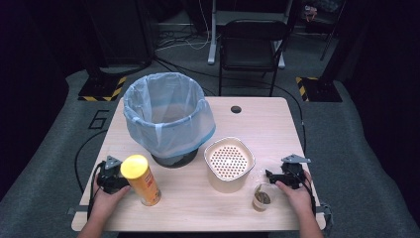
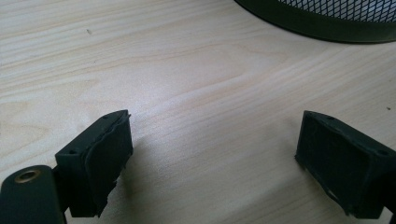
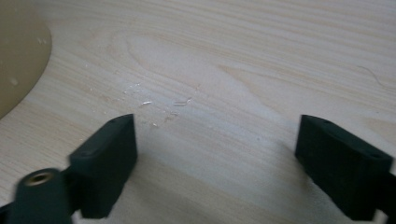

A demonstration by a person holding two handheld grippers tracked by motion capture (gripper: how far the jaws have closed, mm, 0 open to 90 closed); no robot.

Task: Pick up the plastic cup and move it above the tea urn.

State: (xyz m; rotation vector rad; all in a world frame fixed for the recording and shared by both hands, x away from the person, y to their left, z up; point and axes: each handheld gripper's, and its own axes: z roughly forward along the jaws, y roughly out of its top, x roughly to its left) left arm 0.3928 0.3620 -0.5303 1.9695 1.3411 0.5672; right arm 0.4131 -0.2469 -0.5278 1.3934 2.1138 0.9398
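Chip can (image 1: 141,180), yellow lid on, stands beside left gripper (image 1: 115,181), jaws apart, empty. Clear cup (image 1: 262,197) with brown dregs near right gripper (image 1: 274,175), jaws apart. Perforated beige bowl (image 1: 229,163), bag-lined bin (image 1: 168,119), wooden table (image 1: 267,129); dark room, chair (image 1: 252,47).

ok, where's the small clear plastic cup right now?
High view: the small clear plastic cup stands near the table's front right, just in front of the right gripper and to the right of the cream perforated strainer bowl.
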